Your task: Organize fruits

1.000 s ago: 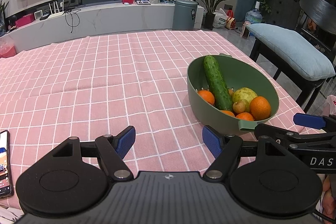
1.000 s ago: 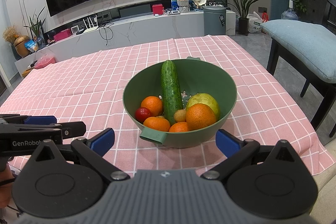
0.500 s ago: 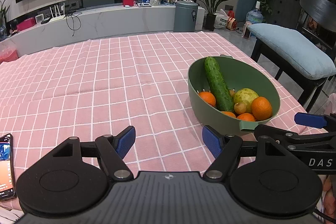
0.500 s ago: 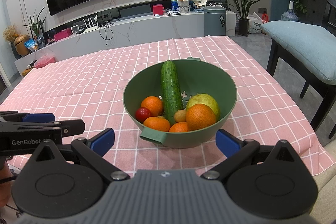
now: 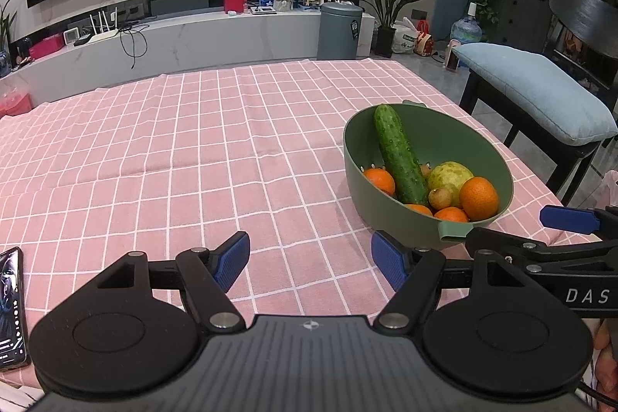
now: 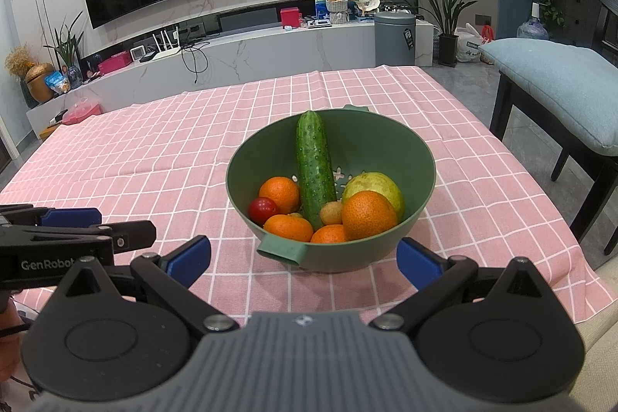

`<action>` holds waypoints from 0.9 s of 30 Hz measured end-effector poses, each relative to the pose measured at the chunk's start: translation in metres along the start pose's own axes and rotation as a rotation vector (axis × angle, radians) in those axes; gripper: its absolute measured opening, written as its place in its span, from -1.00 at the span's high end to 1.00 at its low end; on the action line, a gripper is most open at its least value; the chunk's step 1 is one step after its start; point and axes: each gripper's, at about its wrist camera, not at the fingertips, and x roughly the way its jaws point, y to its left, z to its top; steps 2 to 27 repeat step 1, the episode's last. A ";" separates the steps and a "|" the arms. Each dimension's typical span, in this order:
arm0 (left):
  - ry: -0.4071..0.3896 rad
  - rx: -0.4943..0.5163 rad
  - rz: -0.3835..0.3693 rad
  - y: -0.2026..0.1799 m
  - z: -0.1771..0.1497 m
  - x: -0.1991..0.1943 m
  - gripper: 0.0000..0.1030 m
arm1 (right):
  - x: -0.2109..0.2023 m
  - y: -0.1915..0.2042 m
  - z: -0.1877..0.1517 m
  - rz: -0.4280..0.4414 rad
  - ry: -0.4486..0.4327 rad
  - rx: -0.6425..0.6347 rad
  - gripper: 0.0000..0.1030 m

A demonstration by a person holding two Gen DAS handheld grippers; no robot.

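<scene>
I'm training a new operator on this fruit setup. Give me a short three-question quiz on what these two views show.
1. True or false: the cucumber lies flat on the tablecloth, outside the green bowl.
2. Which item sits at the left edge of the fruit pile in the right wrist view? A) guava B) red tomato C) banana
3. Fill in: the left gripper and the right gripper are both ____ and hold nothing.

Key: 1 false, it leans inside the bowl. 2 B, the red tomato. 3 open.
</scene>
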 end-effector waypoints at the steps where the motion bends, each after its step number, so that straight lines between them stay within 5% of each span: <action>1: 0.000 0.000 0.000 0.000 0.000 0.000 -0.64 | 0.000 0.000 0.000 0.000 0.000 0.000 -0.91; 27: 0.000 0.000 0.000 0.000 0.000 0.000 -0.64 | 0.000 0.000 0.000 0.000 0.000 0.000 -0.91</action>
